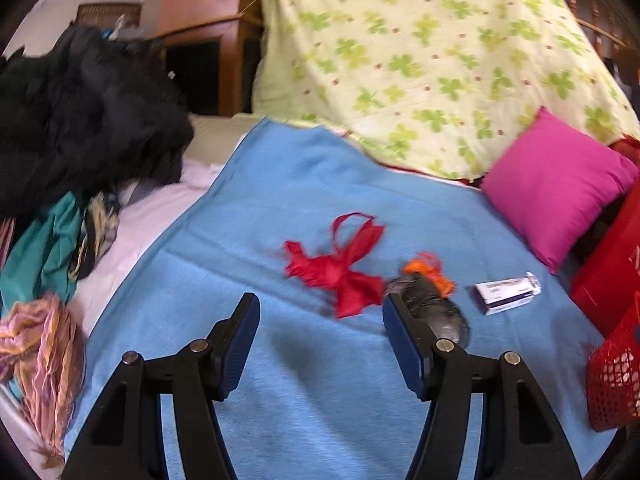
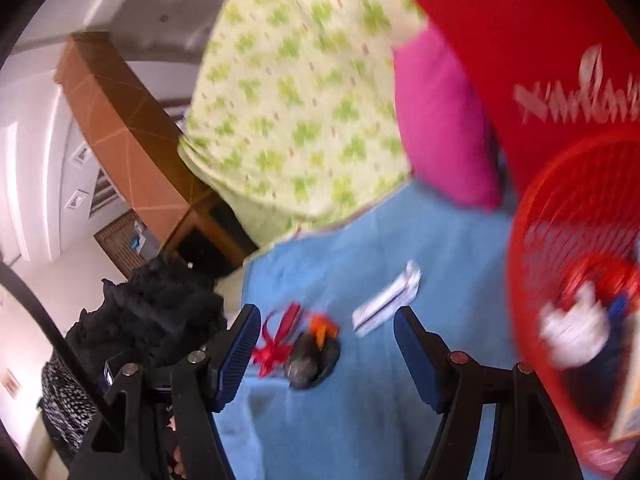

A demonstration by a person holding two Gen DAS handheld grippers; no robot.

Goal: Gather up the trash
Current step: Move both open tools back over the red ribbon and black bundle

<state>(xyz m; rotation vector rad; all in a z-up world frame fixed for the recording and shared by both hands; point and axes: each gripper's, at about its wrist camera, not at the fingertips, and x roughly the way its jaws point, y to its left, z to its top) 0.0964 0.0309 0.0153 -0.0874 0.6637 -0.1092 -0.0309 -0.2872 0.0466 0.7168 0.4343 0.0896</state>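
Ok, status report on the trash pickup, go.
Left tongs open, empty, over blue blanket. Right tongs open, empty. Red ribbon, grey wad, small box uncollected. Red basket holds some trash. Nothing blocking.

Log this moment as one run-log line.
left gripper: open, empty | right gripper: open, empty | ribbon, box: on blanket | basket: right

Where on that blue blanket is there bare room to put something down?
The blue blanket is bare between the black clothes pile and the red ribbon bow, and up toward the floral quilt. It is also bare beneath the open left gripper. It is crowded on the right: bow, dark bundle, small white box, pink pillow, red mesh basket.
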